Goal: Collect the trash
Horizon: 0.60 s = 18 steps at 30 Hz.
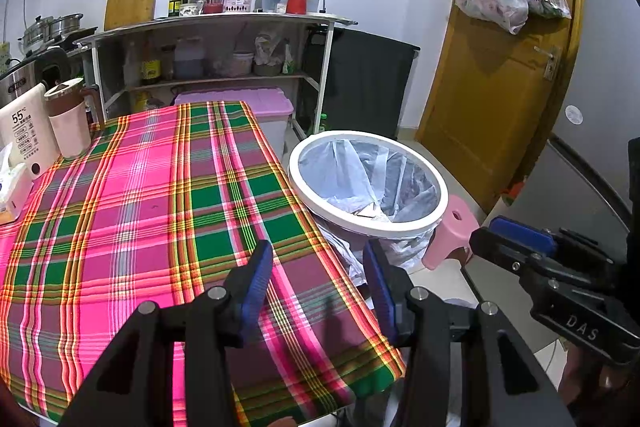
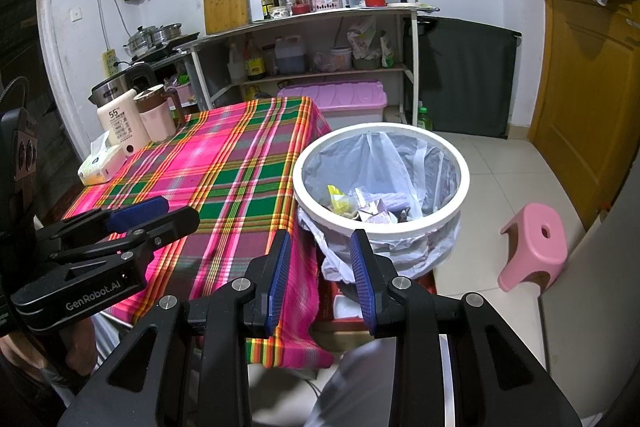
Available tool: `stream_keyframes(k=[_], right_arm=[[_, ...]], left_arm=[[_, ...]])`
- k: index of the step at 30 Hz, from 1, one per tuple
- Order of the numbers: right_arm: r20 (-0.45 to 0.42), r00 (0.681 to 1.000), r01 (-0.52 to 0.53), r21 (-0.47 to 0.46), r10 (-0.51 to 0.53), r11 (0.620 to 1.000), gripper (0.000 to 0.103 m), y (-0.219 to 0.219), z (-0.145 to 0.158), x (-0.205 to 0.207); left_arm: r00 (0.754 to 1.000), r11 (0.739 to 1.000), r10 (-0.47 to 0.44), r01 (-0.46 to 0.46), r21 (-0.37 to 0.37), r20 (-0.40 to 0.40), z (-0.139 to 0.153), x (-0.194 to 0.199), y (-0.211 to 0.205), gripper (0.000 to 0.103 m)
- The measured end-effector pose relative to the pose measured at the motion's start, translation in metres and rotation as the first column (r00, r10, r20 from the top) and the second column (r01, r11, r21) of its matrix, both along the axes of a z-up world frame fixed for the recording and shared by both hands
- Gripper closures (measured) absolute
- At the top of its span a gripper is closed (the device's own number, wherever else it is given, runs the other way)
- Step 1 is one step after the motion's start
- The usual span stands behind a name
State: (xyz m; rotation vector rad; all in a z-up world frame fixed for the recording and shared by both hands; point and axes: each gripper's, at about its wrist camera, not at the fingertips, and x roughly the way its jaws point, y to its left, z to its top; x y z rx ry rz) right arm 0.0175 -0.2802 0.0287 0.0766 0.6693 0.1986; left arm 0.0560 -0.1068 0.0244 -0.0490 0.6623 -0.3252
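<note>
Blue-padded left tongs (image 1: 318, 291): jaws apart, nothing between them, hovering over the near right corner of the desk.
Right tongs (image 2: 320, 281): jaws apart and empty, poised over the desk's near edge, just short of the bin.
Desk (image 1: 132, 211): covered in a pink, green and yellow plaid cloth, stretching ahead and to the left of both tongs.
Trash bin (image 2: 466, 183): white-rimmed, lined with a clear plastic bag, standing on the floor just beside the desk's right edge, ahead of both tongs.
Trash (image 2: 372, 209): crumpled wrappers, one yellow and some pale lilac, lying at the bottom of the bin.
Pink stool (image 2: 534, 251): on the tiled floor, right of the bin.
Tissue pack (image 2: 100, 169): far left on the desk.
White kettle (image 2: 118, 125): behind the tissues, a pink lidded cup (image 2: 156, 119) touching its right side.
Shelf unit (image 2: 304, 39): beyond the desk, holding bottles and jars.
</note>
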Motion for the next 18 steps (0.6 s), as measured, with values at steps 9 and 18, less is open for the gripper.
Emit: stream_keyframes(k=[9,18], right_arm=[[-0.001,1.0,0.0,0.0,0.0,1.0,0.071,-0.0001,0.0003,0.0002],[-0.002,1.0,0.0,0.0,0.0,1.0,0.071,-0.0009,0.0005,-0.0007]], left_arm=[[1.0,1.0,0.0,0.0,0.0,-0.003,-0.0013,-0.0007,0.0036,0.054],[1.0,1.0,0.008,-0.008,0.012,-0.004,-0.0032,-0.0017,0.0041,0.054]])
